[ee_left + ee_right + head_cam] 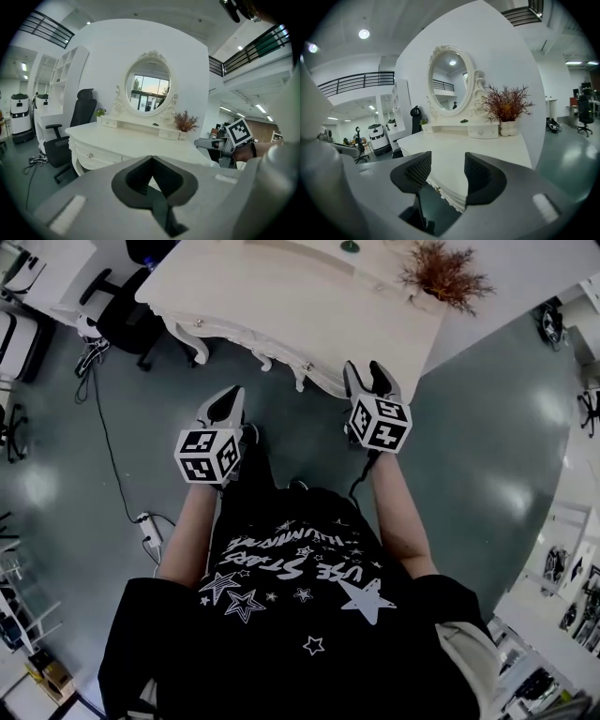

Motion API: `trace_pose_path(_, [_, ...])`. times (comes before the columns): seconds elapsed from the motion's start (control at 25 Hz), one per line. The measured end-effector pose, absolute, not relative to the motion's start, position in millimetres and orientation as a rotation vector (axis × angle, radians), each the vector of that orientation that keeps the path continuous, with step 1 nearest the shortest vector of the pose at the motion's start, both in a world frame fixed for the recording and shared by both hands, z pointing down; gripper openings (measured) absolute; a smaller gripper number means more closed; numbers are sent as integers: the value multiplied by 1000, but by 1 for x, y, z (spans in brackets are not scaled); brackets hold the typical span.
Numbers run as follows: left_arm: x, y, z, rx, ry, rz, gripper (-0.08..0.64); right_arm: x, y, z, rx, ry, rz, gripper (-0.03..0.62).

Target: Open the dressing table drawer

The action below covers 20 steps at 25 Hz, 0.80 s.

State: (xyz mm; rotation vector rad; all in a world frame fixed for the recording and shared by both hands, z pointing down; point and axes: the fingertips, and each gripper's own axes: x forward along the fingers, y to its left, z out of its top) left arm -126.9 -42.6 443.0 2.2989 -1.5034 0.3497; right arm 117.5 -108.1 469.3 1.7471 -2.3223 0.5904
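Observation:
The white dressing table (281, 296) stands in front of me, with drawer fronts and small knobs (307, 367) along its scalloped front edge. The left gripper view shows a drawer knob (89, 155) on the table's front. My left gripper (228, 401) hangs short of the table above the floor, its jaws shut with nothing between them (151, 161). Close to the table's front edge, my right gripper (371, 377) is open and empty (446, 171). A knob (437, 189) shows below the table edge between its fingers. Neither gripper touches the table.
An oval mirror (149, 87) and a potted reddish dried plant (445, 277) stand on the table. To its left is a black office chair (122, 315). A power strip with a cable (145, 526) lies on the grey floor at the left.

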Motion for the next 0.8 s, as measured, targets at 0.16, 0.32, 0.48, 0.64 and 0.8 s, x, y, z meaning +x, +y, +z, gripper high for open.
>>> trace_pose_path(0.16, [-122,-82,448,2348,-1436,378,0,126,-131,473,1823,-2278,606,245])
trace_pose_path(0.32, [-113,-132,451,2402,-1339,397,0,136,-160,477,1918,-2203,628,244])
trace_pose_path(0.48, [-105,-185,455,2457,-1225,428,0,142,-188,482,2007,-2113,669,244])
trace_pose_path(0.64, [-100,-236,463,2490,-1103,467,0,146,-220,488,2091,-2012,698,244])
trace_pose_path(0.8, [-93,-284,467,2533,-973,508,0,153,-246,492,2186,-1894,724,242])
